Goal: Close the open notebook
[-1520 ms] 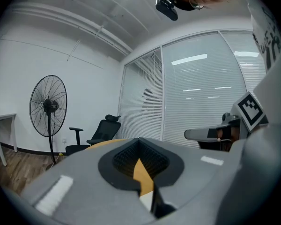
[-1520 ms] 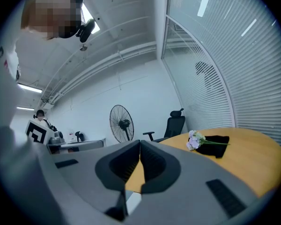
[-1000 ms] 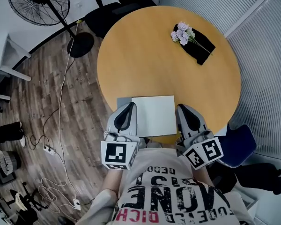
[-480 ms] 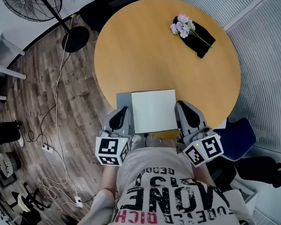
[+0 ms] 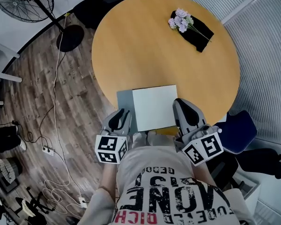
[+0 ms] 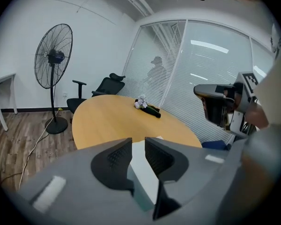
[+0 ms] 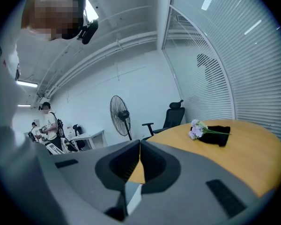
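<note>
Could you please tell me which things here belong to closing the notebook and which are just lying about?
For the job: notebook, on the table.
Lying about: flowers, black cloth, standing fan, office chair, blue chair.

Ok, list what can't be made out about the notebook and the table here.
Head view: whether the notebook lies open or shut; seen from above, no fold shows.
Right gripper view: only a notebook corner shows; the right gripper covers the rest.
Head view: the dark thing under the flowers is too small to identify.
</note>
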Demonstrator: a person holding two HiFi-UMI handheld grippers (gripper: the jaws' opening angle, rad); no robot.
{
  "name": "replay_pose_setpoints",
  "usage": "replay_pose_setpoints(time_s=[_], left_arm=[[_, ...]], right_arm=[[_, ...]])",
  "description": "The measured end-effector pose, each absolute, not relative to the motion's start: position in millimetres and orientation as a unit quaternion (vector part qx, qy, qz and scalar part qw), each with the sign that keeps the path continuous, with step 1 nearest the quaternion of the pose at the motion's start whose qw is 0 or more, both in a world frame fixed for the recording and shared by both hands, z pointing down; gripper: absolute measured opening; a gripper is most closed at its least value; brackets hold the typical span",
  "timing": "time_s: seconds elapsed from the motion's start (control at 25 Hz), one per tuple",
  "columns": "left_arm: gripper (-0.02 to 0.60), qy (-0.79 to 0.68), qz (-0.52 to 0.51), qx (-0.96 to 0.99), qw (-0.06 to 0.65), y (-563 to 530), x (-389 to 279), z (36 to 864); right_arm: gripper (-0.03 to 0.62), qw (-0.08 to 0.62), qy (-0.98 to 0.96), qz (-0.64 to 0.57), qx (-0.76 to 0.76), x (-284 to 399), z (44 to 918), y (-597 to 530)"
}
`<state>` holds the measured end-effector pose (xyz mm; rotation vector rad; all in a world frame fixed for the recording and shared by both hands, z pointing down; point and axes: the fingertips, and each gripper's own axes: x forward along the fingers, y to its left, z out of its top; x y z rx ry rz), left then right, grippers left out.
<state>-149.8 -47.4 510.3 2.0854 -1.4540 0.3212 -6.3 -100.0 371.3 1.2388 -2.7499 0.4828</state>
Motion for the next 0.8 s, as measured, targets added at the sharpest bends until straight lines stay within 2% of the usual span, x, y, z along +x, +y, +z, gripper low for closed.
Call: replay_pose_setpoints(time_s=[0.8], left_arm=[[0.152, -0.512, 0.208, 0.736, 0.391, -9, -163, 618]], right_arm=[[0.012, 0.055, -0.894, 0.163, 0.414, -3, 377, -100]])
